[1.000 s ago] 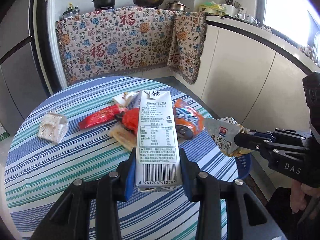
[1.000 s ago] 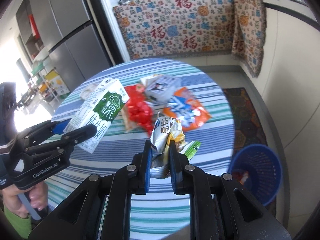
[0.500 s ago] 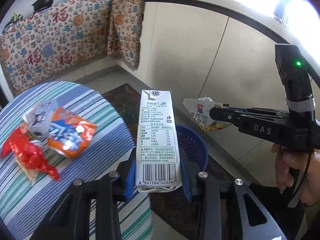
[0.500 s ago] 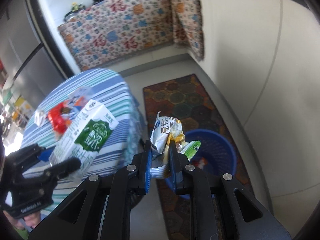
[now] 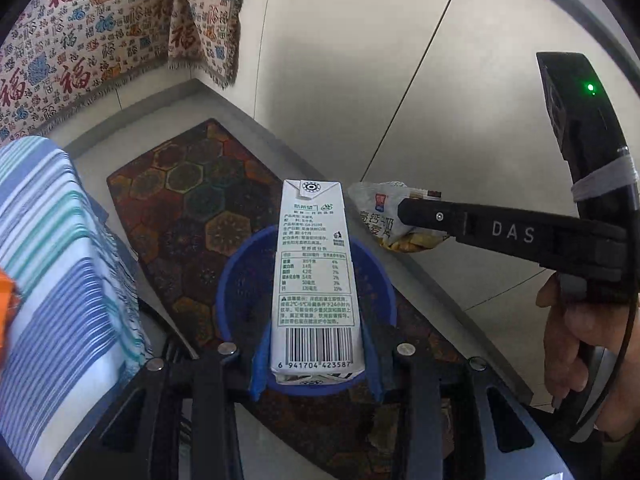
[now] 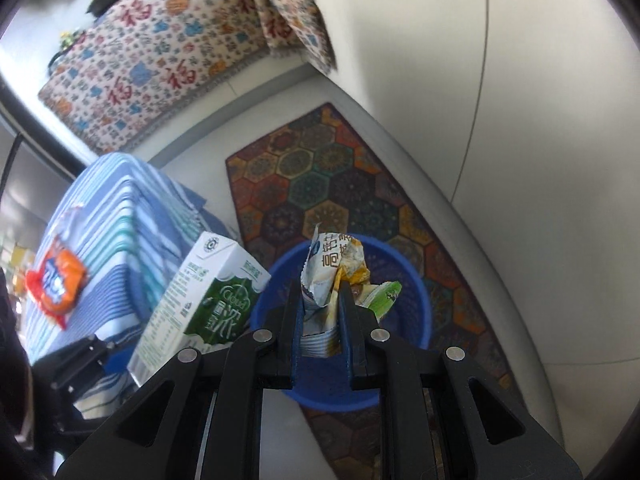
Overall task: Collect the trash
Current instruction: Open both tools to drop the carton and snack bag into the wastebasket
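My left gripper (image 5: pixel 314 354) is shut on a white and green milk carton (image 5: pixel 314 280), held upright above the blue mesh trash basket (image 5: pixel 236 280) on the floor. The carton also shows in the right wrist view (image 6: pixel 204 300). My right gripper (image 6: pixel 323 322) is shut on a crumpled snack wrapper (image 6: pixel 328 276), held above the same basket (image 6: pixel 412 300). In the left wrist view the wrapper (image 5: pixel 380 216) hangs just right of the carton, past the basket's far rim.
A patterned hexagon rug (image 6: pixel 340 184) lies under the basket. The striped table (image 5: pixel 52 260) is at left, with an orange snack bag (image 6: pixel 56 284) on it. White cabinet fronts (image 5: pixel 400 80) stand close behind the basket. A patterned cloth (image 6: pixel 160 52) covers the far counter.
Both grippers have swung from over the table to the right and down, and now hold the carton and the wrapper over the blue basket. Both grips are unchanged.
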The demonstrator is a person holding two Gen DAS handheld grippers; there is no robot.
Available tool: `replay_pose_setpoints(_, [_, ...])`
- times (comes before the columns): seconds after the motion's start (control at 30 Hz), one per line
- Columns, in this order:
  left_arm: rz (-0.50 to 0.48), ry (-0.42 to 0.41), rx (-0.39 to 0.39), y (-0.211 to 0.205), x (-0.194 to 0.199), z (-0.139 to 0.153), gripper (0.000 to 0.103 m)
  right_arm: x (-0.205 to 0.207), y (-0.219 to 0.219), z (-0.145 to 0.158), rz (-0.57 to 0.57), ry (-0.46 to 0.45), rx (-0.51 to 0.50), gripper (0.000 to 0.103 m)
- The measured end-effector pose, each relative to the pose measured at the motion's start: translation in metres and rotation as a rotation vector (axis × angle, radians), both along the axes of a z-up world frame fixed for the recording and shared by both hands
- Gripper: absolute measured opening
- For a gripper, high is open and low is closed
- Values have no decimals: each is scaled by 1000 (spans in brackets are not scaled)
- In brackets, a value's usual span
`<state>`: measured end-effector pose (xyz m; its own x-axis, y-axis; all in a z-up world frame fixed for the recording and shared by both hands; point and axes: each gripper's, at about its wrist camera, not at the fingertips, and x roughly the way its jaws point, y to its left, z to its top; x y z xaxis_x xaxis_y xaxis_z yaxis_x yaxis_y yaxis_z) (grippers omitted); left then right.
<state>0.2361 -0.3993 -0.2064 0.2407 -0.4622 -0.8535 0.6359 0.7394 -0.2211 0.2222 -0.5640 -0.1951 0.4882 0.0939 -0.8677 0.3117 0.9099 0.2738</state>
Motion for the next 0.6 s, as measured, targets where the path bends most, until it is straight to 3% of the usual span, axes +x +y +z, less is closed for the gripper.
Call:
replay_pose_setpoints(0.3, [-19, 23, 41, -30, 21, -37, 39, 11, -29, -30, -45, 43, 90, 16])
replay_pose_setpoints(0.33, [-22, 23, 47, -33, 23, -40, 42, 12, -31, -30, -48, 36, 97, 21])
replay_pose_setpoints(0.43, [-4, 41, 45, -39, 30, -49, 63, 14, -34, -31, -59, 5, 112, 33])
replay_pose_setpoints(0.6, [43, 54, 14, -36, 35, -47, 63, 11, -37, -24, -73, -28, 109, 35])
